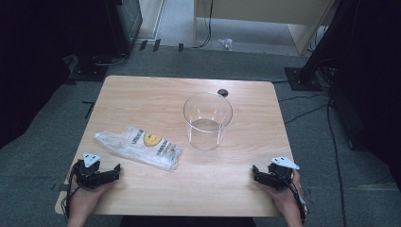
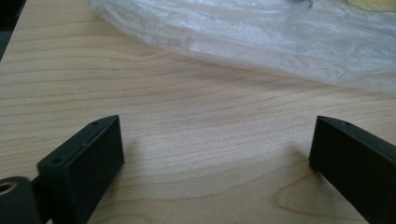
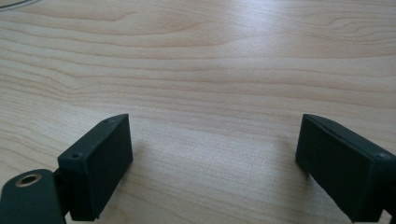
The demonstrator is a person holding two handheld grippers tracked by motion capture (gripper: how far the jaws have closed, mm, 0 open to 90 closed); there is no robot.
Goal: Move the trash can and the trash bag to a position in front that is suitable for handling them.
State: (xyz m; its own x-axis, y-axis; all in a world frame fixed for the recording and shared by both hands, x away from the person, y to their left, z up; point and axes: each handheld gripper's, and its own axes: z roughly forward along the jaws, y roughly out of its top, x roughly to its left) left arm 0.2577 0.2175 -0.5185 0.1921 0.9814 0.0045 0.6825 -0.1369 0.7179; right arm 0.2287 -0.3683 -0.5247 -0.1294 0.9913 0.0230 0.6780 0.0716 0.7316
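While both claws rest released near the table (image 1: 142,90) edge, left claw (image 1: 115,169) just off the plastic bag (image 1: 142,146) at its 1 o'clock, right claw (image 1: 255,171) empty, a careless reach risks toppling the clear beaker (image 1: 207,120) mid-table.

Overhead table (image 1: 142,94); two low close-ups

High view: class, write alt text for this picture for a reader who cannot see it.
A wooden table holds an upright clear plastic cup near its middle and a clear plastic bag lying flat to its left. At the near edge, a person's hands rest the left gripper and right gripper, apart from both.
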